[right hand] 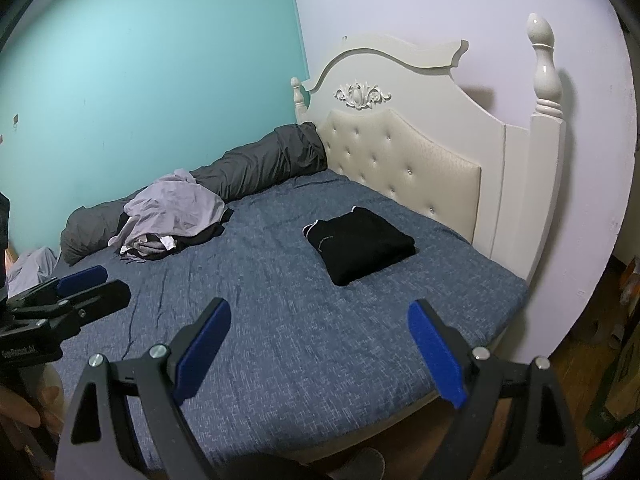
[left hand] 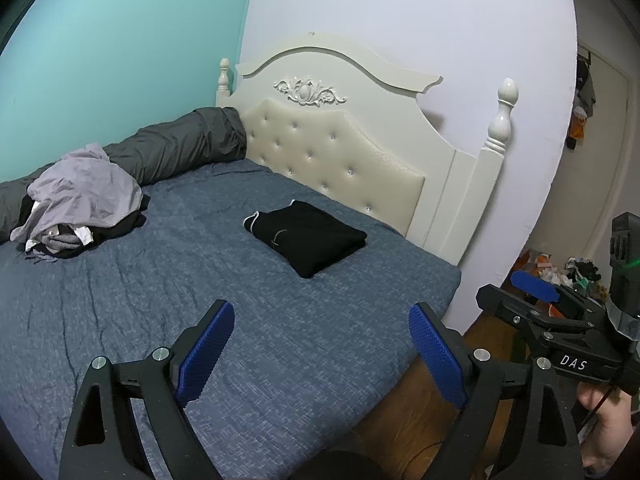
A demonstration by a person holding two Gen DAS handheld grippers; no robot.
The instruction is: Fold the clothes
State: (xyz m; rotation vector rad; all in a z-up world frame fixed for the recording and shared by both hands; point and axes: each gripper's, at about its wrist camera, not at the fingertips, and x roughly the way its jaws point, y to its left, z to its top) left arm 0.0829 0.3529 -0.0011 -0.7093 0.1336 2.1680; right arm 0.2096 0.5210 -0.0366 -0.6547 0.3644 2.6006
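Note:
A folded black garment lies on the blue bed cover, close to the headboard. Further left, a heap of unfolded clothes sits with a pale lilac piece on top and dark and grey pieces under it. My left gripper hovers open over the near part of the bed with nothing between its blue pads. My right gripper is likewise open and holds nothing. Each gripper shows at the edge of the other's view, the right and the left.
A rolled grey duvet runs along the teal wall. The cream tufted headboard closes the far end. Wooden floor and clutter lie right of the bed. A person's hand holds the right gripper.

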